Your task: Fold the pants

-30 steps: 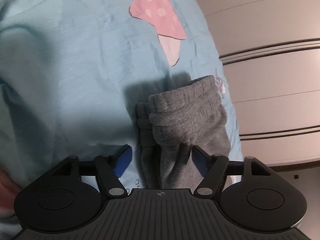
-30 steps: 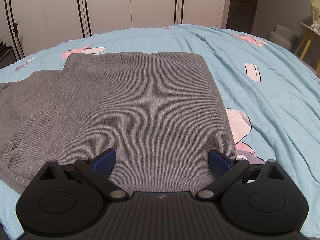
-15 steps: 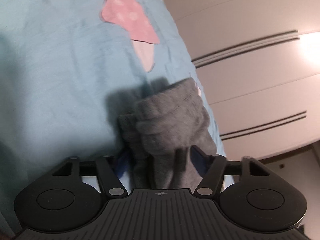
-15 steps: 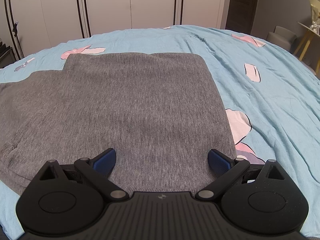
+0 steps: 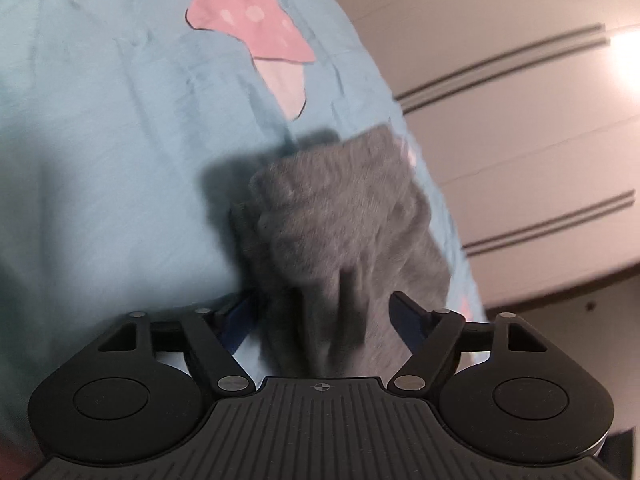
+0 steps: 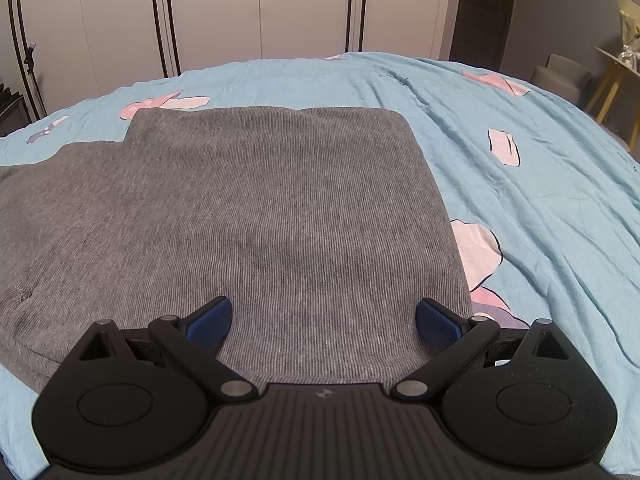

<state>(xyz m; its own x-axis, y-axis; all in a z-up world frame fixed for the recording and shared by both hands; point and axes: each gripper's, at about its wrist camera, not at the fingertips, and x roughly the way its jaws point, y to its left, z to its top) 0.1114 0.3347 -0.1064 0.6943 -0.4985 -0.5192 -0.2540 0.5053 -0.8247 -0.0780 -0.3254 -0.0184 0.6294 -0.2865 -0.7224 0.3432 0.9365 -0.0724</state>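
Left wrist: tongs [image 5: 320,316] apparently pinch bunched ribbed grey pants [image 5: 340,232] (blurred).

pants [image 6: 248,216] grey ribbed knit cloth, matt; bedsheet [image 6: 540,208] thin wrinkled blue cloth; wardrobe doors [image 6: 256,8] smooth, matt

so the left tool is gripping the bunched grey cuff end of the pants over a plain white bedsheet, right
Not quite. The left tool does have the bunched grey cuff end of the pants between its fingers, but the bedsheet is light blue with a pink mushroom print, not plain white. The left wrist view shows this.
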